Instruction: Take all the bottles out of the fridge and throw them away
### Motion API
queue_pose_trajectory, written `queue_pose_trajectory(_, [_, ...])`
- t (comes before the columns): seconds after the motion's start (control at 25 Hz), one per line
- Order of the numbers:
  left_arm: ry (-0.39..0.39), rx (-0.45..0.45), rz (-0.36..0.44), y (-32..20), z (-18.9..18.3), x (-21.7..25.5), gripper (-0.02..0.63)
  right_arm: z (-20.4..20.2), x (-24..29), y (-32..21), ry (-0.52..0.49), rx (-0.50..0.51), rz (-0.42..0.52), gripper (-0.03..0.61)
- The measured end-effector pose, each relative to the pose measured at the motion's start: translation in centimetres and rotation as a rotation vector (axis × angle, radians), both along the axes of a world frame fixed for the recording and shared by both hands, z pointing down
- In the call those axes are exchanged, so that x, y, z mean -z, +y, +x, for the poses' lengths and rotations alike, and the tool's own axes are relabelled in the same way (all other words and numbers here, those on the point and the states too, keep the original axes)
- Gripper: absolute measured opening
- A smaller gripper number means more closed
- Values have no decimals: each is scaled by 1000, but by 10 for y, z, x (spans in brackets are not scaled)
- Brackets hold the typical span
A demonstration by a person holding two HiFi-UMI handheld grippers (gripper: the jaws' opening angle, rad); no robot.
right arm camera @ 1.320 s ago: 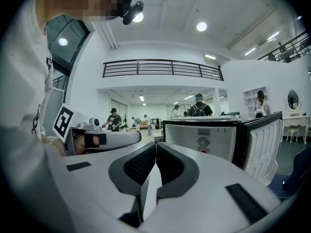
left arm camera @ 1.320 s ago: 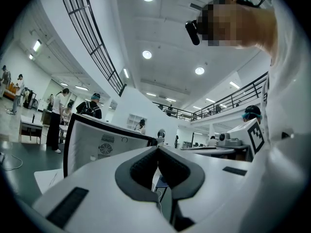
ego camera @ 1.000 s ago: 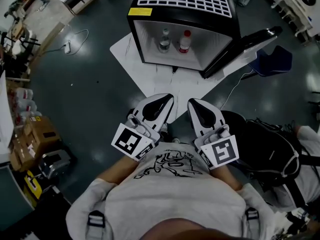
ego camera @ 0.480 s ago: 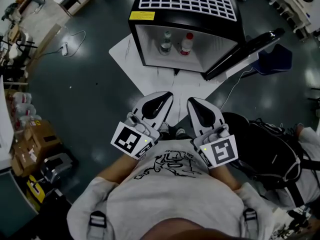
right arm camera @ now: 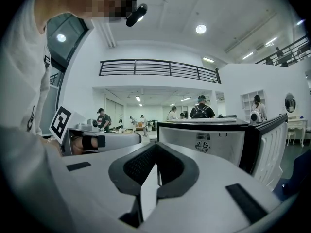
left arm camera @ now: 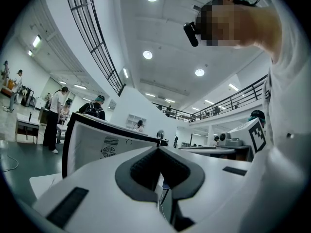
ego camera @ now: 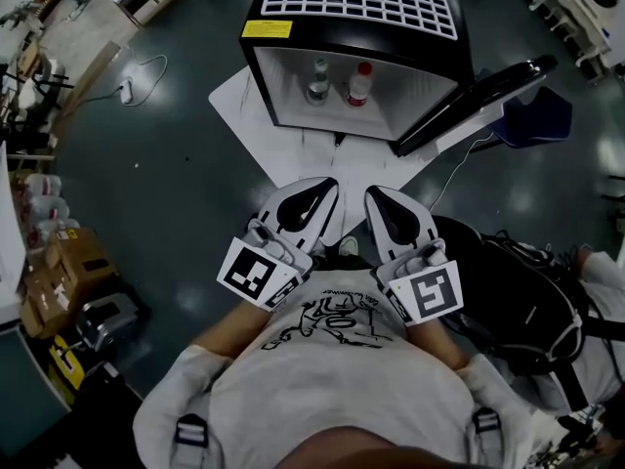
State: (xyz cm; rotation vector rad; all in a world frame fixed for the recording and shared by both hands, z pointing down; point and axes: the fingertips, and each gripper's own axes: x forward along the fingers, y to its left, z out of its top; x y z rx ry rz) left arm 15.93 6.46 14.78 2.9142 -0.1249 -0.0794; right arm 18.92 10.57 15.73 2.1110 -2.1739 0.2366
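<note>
Closer than before, the black open-doored mini fridge (ego camera: 415, 91) holds a clear plastic bottle (ego camera: 317, 78) beside a white red-capped bottle (ego camera: 359, 83); I see left gripper (ego camera: 327, 189) and right gripper (ego camera: 374, 193) both closed, empty.

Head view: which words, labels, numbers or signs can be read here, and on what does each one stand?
No text here is legible.
Yellow label on top of the fridge: too small to read.
Print on the shirt: a drawing with blurred lettering, unreadable.
Labels on the bottles: too small to read.
Square markers on the left claw and right claw: patterns only, no words.
</note>
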Motion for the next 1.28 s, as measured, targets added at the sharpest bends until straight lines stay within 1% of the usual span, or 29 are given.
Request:
queue_pose_trajectory(0.52, [-35,48,14,1,35,-13,15,37,-15,4,4,26,-5,31])
queue_pose_trajectory(1.08, [-77,74,17,-16,62,-34,15,68,-41,-11,-8,34,-39,32])
queue_pose_trajectory(1.28, [-86,82,17,-26,69,-42,15,74,-51,-19,-9,36,-54,54])
